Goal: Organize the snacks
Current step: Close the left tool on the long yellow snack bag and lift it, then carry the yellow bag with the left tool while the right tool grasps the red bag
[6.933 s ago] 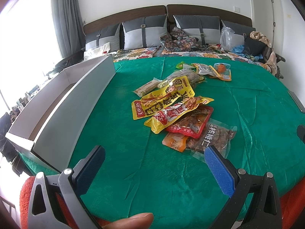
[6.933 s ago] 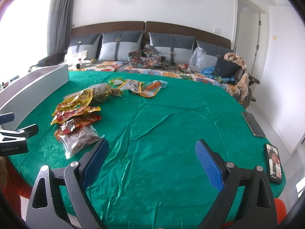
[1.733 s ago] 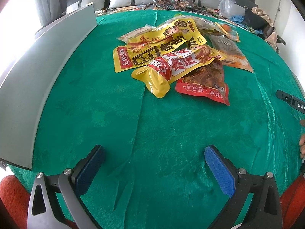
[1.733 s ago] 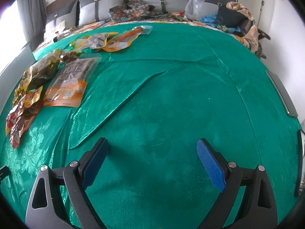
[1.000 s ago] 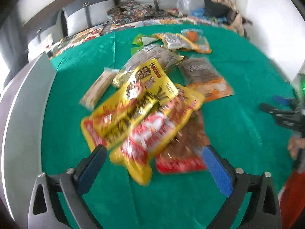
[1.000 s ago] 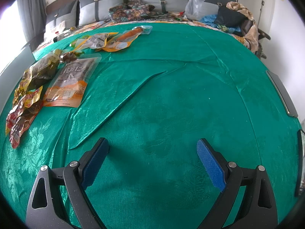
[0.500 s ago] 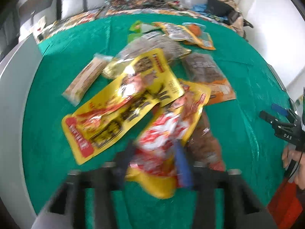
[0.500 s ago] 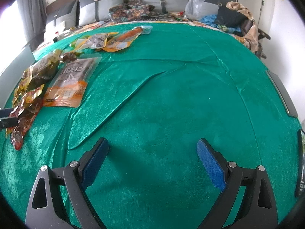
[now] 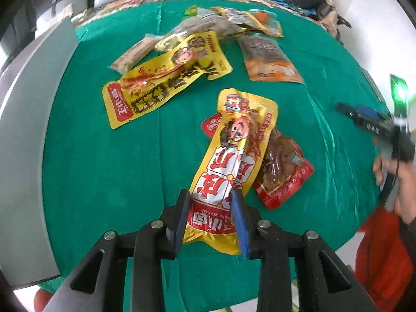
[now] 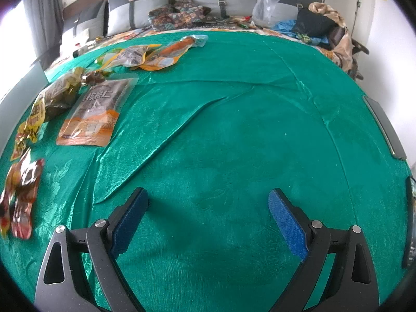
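Note:
My left gripper [image 9: 211, 209] is shut on the near end of a yellow and red snack pouch [image 9: 234, 161], lifted above the green tablecloth [image 9: 104, 161]. A red pouch [image 9: 283, 171] lies under its far side. A larger yellow pouch [image 9: 166, 78], an orange and brown pouch [image 9: 267, 57] and several more packets lie farther back. My right gripper [image 10: 208, 208] is open and empty over bare green cloth; the orange and brown pouch [image 10: 96, 114] and other packets lie to its left.
A grey box wall [image 9: 23, 130] runs along the table's left edge. The other hand-held gripper [image 9: 374, 124] shows at the right of the left wrist view. A dark phone-like slab [image 10: 384, 127] lies at the table's right edge. Pillows and clutter sit behind.
My left gripper moved forward over the pile, closed on the yellow and red pouch and raised it. The right gripper has stayed still and open.

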A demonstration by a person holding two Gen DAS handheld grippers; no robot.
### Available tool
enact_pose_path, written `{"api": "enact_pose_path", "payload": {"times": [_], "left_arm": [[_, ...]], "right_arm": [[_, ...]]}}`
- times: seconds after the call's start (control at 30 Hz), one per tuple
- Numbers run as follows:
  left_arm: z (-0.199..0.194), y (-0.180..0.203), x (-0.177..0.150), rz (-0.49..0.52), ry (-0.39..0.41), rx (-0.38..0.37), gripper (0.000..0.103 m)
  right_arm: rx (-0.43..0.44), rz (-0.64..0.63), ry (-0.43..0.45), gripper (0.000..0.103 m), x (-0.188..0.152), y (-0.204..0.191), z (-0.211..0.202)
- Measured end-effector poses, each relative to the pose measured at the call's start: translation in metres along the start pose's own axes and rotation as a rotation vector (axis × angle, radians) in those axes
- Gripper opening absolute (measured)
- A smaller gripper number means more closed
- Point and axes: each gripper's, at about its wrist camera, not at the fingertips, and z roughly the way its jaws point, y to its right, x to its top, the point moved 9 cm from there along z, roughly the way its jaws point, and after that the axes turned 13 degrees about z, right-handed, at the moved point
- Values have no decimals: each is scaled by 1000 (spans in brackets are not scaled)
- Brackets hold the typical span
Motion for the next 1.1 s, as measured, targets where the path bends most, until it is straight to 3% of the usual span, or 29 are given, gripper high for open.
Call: {"api": "enact_pose_path", "payload": {"times": [0.03, 0.1, 0.13, 0.37, 0.43, 0.5, 0.63, 0.9, 1.1], "left_arm": [[-1, 1, 1, 16, 5, 13, 59], [-1, 0, 9, 49, 27, 71, 79], [0, 1, 15, 68, 45, 92, 81], [28, 10, 29, 196, 19, 124, 79], [27, 12, 28, 159, 32, 56, 57], [27, 11, 26, 139, 40, 41, 47], [21, 8, 18, 114, 61, 64, 46], [-1, -13, 6, -61, 136, 54, 45], [-16, -22, 0, -109, 165, 68, 45]], "right_arm": [[0, 0, 0, 96, 0, 0, 0], [0, 0, 0, 96, 0, 0, 0], [0, 0, 0, 96, 0, 0, 0], [0, 0, 0, 96, 0, 0, 0], [0, -1, 0, 96, 0, 0, 0], [0, 0, 0, 96, 0, 0, 0], [0, 0, 0, 96, 0, 0, 0], [0, 0, 0, 96, 0, 0, 0], [0, -1, -1, 96, 0, 0, 0]]}}
